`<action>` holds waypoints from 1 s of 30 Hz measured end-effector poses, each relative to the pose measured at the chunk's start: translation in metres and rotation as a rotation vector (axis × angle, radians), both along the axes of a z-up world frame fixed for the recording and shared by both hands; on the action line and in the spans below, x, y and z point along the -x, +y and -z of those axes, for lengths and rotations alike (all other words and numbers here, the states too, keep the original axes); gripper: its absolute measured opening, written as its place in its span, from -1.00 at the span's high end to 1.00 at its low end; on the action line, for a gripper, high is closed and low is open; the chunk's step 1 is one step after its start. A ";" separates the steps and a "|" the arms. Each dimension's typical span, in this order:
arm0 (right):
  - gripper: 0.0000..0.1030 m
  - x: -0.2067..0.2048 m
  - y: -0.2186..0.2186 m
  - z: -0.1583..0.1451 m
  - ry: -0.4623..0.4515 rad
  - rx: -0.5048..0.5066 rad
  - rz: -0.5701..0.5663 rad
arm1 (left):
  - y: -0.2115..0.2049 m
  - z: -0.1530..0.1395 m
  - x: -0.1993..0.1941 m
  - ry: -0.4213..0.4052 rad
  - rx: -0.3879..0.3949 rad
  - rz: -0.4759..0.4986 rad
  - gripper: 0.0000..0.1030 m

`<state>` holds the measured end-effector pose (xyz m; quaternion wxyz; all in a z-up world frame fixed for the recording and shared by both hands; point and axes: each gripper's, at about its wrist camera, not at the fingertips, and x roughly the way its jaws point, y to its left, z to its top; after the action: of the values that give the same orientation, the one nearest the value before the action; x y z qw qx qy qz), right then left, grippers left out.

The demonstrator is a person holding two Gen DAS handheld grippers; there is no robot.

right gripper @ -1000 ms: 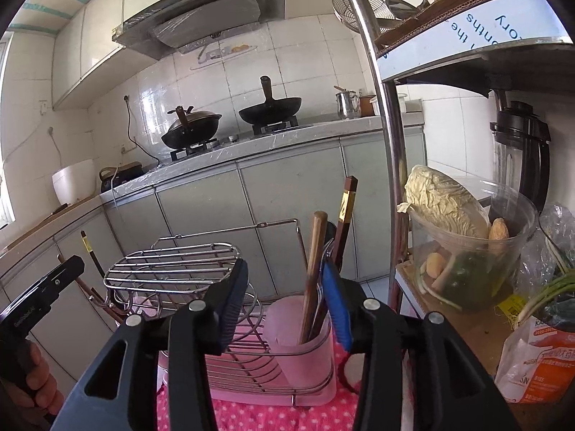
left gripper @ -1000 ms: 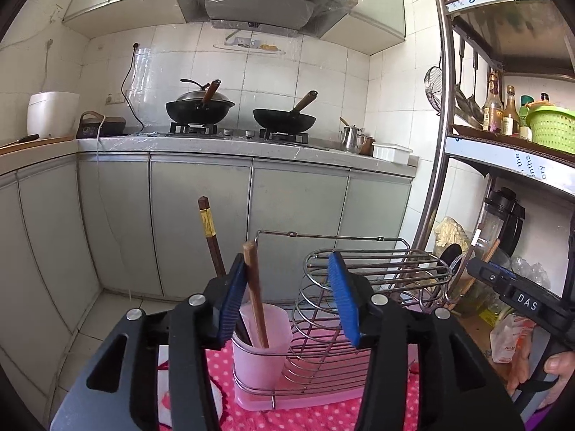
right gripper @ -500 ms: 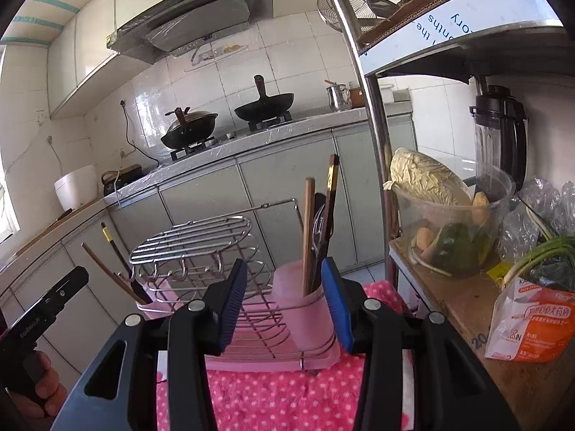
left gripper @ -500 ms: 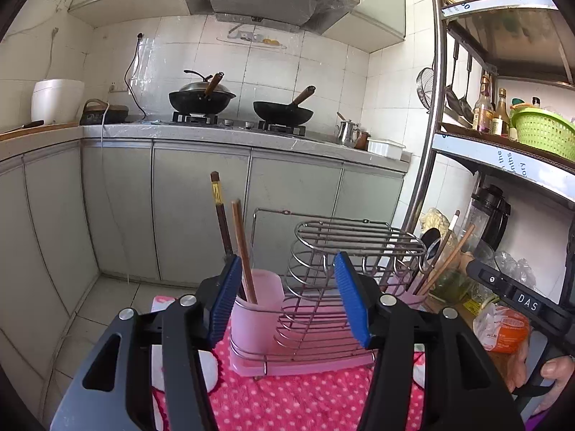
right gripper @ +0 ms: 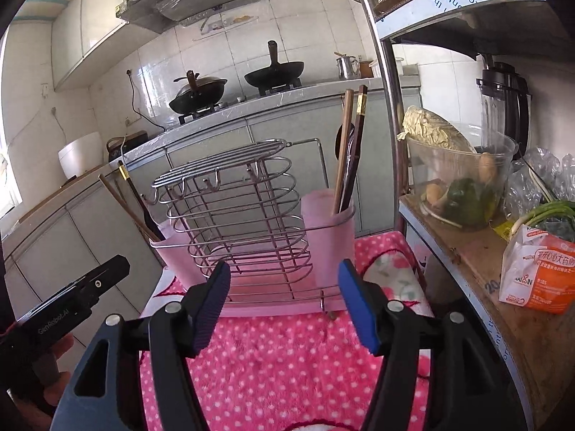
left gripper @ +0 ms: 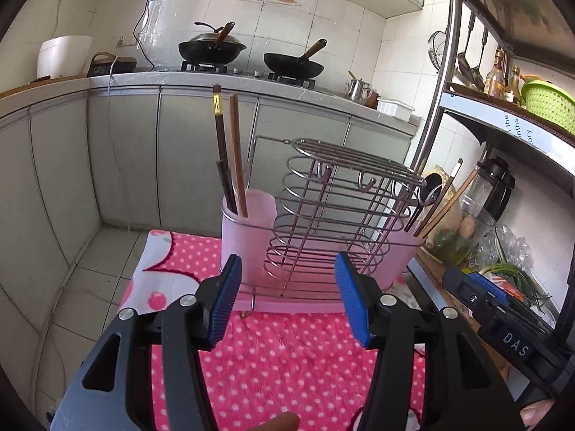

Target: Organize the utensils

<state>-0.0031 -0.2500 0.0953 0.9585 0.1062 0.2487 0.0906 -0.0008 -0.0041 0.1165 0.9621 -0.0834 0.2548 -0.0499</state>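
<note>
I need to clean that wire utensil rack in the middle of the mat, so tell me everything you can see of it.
The wire utensil rack looks like bare silvery metal: stacked oval loops on upright rods, a flat barred top with small hooks beneath. It stands upright in a pink tray on the pink dotted mat. A frosted pink cup hangs at each end within a wire ring, each holding chopsticks. Neither gripper touches it.

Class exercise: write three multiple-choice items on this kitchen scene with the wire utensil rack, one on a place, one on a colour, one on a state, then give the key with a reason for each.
1. The pink cup stands: A in the wire rack; B on the stove; C on the floor.
2. The cloth under the rack is: A green; B plain white; C pink with white dots.
3. The left gripper is: A shut on a chopstick; B open and empty; C gripping the cup.

Key: A, the rack's wire rings the cup; C, dots show plainly; B, nothing lies between its pads.
</note>
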 end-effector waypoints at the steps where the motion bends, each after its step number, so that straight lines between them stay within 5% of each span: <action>1: -0.19 0.000 0.002 0.001 0.007 0.011 -0.005 | -0.002 0.003 0.001 0.012 -0.004 -0.002 -0.05; 9: -0.20 0.007 0.018 0.015 0.043 0.113 -0.009 | -0.012 0.014 0.009 0.047 -0.040 -0.012 -0.06; 30: -0.20 0.005 0.025 0.030 0.092 0.139 0.006 | -0.018 0.033 0.012 0.103 -0.068 -0.037 -0.06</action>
<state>-0.0084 -0.2254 0.0650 0.9513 0.0440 0.2981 0.0654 -0.0132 -0.0219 0.0832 0.9507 -0.0579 0.3039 -0.0190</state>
